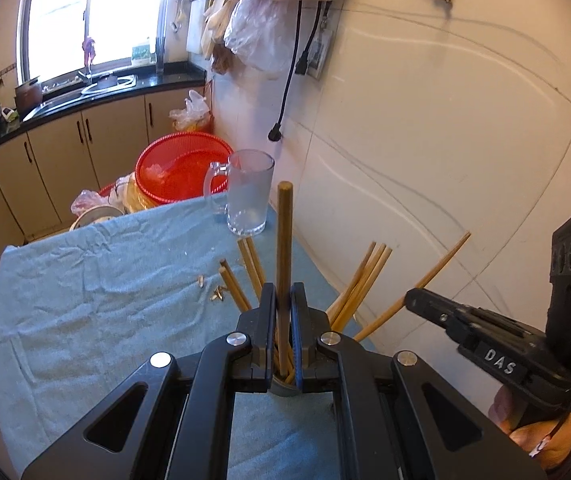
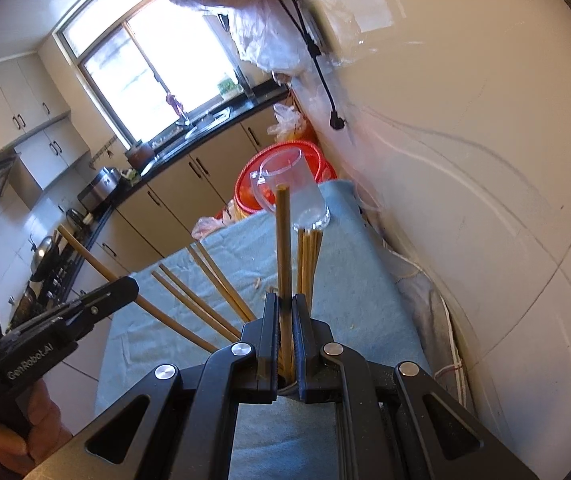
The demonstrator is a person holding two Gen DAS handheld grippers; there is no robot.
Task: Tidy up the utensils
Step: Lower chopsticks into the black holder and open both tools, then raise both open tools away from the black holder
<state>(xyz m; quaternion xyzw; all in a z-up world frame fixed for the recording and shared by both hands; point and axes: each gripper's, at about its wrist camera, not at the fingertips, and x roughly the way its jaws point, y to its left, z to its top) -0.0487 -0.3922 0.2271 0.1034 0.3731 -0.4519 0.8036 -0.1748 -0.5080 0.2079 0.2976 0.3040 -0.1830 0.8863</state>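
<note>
My left gripper (image 1: 284, 292) is shut on a wooden chopstick (image 1: 284, 240) that stands upright with its lower end in a small metal holder (image 1: 283, 388). Several other chopsticks (image 1: 359, 284) fan out of the same holder. My right gripper (image 2: 284, 304) is shut on another upright chopstick (image 2: 283, 248) above the holder (image 2: 285, 390). The right gripper also shows in the left wrist view (image 1: 417, 300), closed on a slanted chopstick (image 1: 441, 264). The left gripper shows in the right wrist view (image 2: 125, 284), closed on a slanted chopstick (image 2: 85, 252).
A blue-green cloth (image 1: 105, 300) covers the table. An empty glass mug (image 1: 247, 196) stands at its far edge. A red basket (image 1: 177, 168) sits behind the table. A white wall (image 1: 445, 140) runs close along the right side. Small crumbs (image 1: 217, 292) lie on the cloth.
</note>
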